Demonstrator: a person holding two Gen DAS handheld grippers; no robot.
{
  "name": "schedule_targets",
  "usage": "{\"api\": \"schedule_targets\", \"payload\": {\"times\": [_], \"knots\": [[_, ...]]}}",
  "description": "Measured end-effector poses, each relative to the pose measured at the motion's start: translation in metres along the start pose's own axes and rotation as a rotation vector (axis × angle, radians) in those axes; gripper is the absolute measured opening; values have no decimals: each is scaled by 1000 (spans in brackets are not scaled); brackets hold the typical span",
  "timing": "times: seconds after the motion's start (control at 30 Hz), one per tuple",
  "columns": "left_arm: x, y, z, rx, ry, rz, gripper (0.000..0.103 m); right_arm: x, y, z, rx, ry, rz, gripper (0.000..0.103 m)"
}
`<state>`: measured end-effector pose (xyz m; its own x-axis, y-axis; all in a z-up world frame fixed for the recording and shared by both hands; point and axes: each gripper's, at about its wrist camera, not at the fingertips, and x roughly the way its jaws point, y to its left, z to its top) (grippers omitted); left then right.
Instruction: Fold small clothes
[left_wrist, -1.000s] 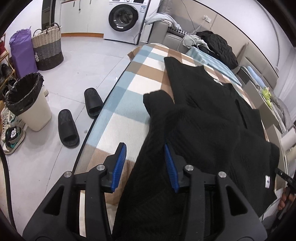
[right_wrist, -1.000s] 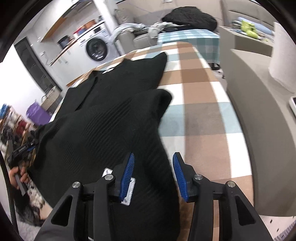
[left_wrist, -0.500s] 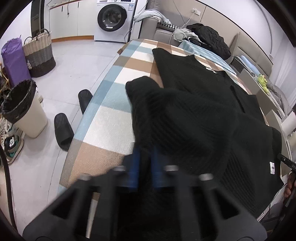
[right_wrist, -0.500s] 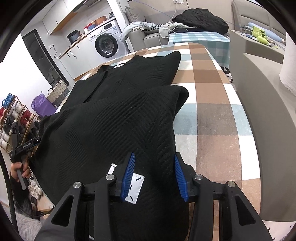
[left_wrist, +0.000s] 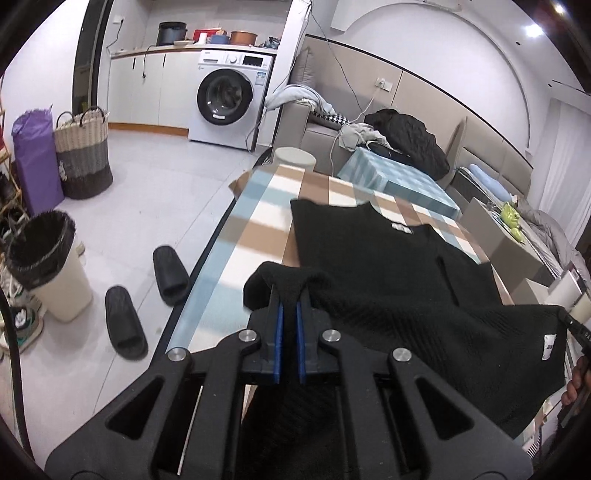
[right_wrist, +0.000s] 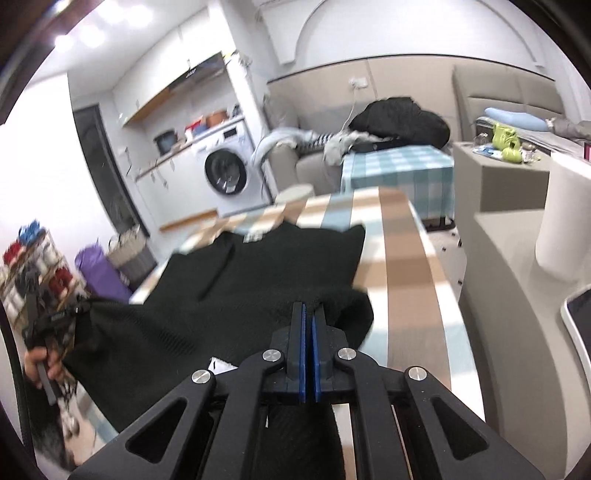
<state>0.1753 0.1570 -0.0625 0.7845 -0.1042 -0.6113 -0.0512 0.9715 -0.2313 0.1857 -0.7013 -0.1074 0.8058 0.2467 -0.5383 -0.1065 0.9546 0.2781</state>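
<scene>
The black knit top (left_wrist: 373, 266) lies on the checked table (left_wrist: 255, 236), collar toward the far end, its near hem lifted off the near edge. The left gripper (left_wrist: 289, 295) clenches one hem corner and the right gripper (right_wrist: 308, 314) the other. The knit looks soft, limp and light, likely to sag between grips, so corners are the best hold.

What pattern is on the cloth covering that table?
The tablecloth is checked in brown, light blue and white squares, clearest in the left wrist view.
</scene>
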Motion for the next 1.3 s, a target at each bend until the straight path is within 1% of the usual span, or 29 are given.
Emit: {"api": "schedule_targets", "payload": {"times": [0.07, 0.1, 0.13, 0.27, 0.33, 0.37, 0.4, 0.43, 0.47, 0.5, 0.53, 0.57, 0.6, 0.63, 0.67, 0.7, 0.73, 0.77, 0.83, 0.87, 1.03, 1.07, 1.1, 1.13, 1.17, 1.2, 1.23, 1.27, 1.3], "knots": [[18, -2, 11, -5, 17, 13, 4, 18, 1, 12, 11, 15, -39, 3], [32, -2, 17, -13, 31, 22, 4, 30, 0, 18, 22, 34, -74, 3], [42, -2, 20, -18, 43, 26, 4, 43, -1, 21, 33, 60, -101, 3], [81, 1, 25, -50, 106, 43, 4, 83, -12, 25, 61, 158, -163, 3], [97, 3, 23, -63, 143, 55, 4, 97, -16, 25, 62, 207, -173, 5], [101, 4, 22, -63, 149, 54, 4, 98, -17, 23, 62, 214, -172, 8], [103, 3, 20, -57, 156, 53, 5, 99, -17, 22, 60, 221, -167, 13], [103, 4, 17, -49, 162, 60, 10, 98, -17, 20, 59, 225, -160, 17], [102, 4, 15, -46, 167, 66, 17, 97, -17, 18, 57, 229, -150, 25], [101, 5, 13, -48, 169, 67, 20, 95, -17, 17, 57, 228, -141, 30], [99, 7, 10, -51, 171, 66, 28, 94, -16, 16, 54, 229, -136, 33], [96, 8, 7, -54, 171, 66, 37, 92, -16, 15, 51, 234, -134, 40], [91, 9, 3, -54, 171, 64, 41, 91, -16, 13, 52, 238, -128, 47], [88, 10, 1, -53, 170, 63, 49, 88, -17, 11, 58, 241, -112, 49], [83, 11, -2, -52, 168, 63, 55, 85, -17, 9, 61, 243, -102, 55], [77, 13, -7, -53, 163, 65, 58, 83, -19, 6, 64, 249, -97, 62], [74, 15, -10, -54, 166, 71, 63, 80, -20, 3, 65, 254, -98, 66], [68, 17, -14, -55, 168, 79, 65, 75, -22, -1, 63, 249, -96, 67], [63, 22, -22, -63, 179, 113, 65, 66, -26, -10, 51, 238, -58, 67], [62, 24, -25, -64, 183, 116, 65, 64, -27, -13, 51, 240, -48, 67], [72, 23, -36, -74, 219, 82, 65, 73, -28, -22, 58, 261, -3, 67], [75, 21, -38, -70, 223, 76, 63, 77, -26, -23, 56, 270, -6, 65], [76, 20, -38, -66, 220, 72, 60, 80, -24, -24, 52, 275, 2, 49], [76, 19, -39, -62, 213, 67, 45, 80, -21, -23, 48, 276, 14, 37], [76, 18, -39, -62, 211, 63, 26, 78, -19, -23, 44, 269, 12, 17], [76, 19, -39, -68, 217, 59, 19, 71, -17, -21, 38, 237, 0, 7], [75, 20, -39, -74, 216, 60, 11, 62, -16, -19, 38, 201, 18, 6], [73, 21, -39, -76, 207, 62, 5, 50, -15, -17, 43, 160, 60, 6], [69, 21, -39, -70, 194, 67, 4, 37, -16, -15, 48, 127, 78, 5]]}}
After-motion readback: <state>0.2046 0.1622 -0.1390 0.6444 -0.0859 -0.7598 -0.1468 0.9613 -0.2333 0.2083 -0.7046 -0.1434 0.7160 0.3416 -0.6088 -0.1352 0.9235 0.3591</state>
